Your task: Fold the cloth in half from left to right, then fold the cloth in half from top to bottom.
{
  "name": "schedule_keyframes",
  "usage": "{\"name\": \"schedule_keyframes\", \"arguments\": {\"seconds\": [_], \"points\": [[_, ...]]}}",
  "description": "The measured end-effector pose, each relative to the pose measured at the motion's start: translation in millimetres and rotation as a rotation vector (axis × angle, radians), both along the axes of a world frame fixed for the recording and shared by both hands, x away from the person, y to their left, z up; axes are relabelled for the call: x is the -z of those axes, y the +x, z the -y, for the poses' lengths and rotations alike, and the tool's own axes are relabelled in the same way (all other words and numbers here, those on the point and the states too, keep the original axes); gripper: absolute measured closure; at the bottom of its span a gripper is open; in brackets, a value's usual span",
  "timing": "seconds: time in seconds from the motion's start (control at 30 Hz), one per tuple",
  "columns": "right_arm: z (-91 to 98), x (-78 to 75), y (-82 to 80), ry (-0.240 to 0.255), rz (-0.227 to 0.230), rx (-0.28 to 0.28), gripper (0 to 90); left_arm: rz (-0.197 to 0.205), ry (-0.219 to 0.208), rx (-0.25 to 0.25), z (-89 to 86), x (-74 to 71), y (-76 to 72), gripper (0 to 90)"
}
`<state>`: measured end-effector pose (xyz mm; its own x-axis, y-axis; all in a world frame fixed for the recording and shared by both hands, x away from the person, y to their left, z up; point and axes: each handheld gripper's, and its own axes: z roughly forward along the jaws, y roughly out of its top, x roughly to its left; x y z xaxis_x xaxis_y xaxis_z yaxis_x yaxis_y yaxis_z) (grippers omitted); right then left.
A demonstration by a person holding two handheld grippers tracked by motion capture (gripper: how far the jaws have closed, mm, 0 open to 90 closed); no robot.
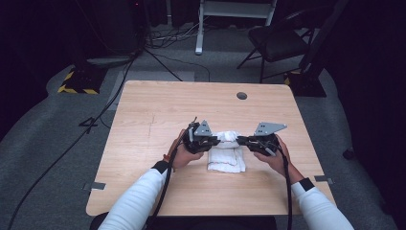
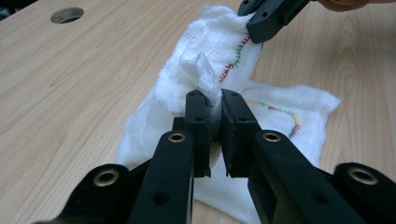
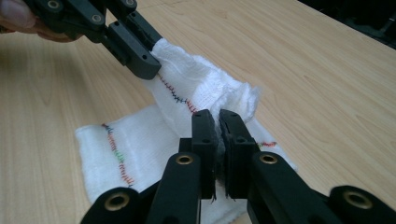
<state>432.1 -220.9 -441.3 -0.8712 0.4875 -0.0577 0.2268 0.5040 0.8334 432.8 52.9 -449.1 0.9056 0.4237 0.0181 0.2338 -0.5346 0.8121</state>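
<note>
Resting on the light wooden table [image 1: 158, 110], just below its middle, a white cloth [image 1: 227, 159] with multicoloured stitching [image 3: 119, 158] is lying partly folded, its far edge lifted off the surface. The left gripper [image 1: 213, 141] is pinching one raised corner of that edge between its pressed-together jaws. The right gripper [image 1: 242, 140] is clamping the opposite corner likewise. A round grommet hole [image 1: 242, 96] is sitting near the table's far edge.

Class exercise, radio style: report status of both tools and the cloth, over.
Left tool shut on white cloth; right tool shut on it too. Far edge lifted, rest lying on table. Nothing in the way.
</note>
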Motion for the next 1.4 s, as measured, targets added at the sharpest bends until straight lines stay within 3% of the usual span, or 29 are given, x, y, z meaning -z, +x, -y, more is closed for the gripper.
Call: {"name": "schedule_keyframes", "arguments": {"seconds": [0.37,0.63,0.87,1.2,1.4], "points": [[-1.5,7.3,-15.8,-0.016,-0.030,-0.052,85.9,-0.001,0.036,0.041,-4.5,-0.3,-13.1,82.3],[-7.4,15.2,-25.2,-0.055,-0.039,-0.090,86.0,-0.005,0.063,0.052,-3.1,3.7,-17.7,82.4],[-4.1,15.7,-27.3,-0.039,-0.049,-0.089,85.9,-0.003,0.054,0.064,-3.2,4.3,-20.9,81.8],[1.1,22.6,-41.1,-0.059,-0.058,-0.115,85.5,0.001,0.082,0.100,-7.8,6.7,-36.9,81.7],[4.4,27.2,-47.0,-0.068,-0.067,-0.125,83.6,0.007,0.122,0.117,-7.2,11.0,-46.6,80.8]]}}
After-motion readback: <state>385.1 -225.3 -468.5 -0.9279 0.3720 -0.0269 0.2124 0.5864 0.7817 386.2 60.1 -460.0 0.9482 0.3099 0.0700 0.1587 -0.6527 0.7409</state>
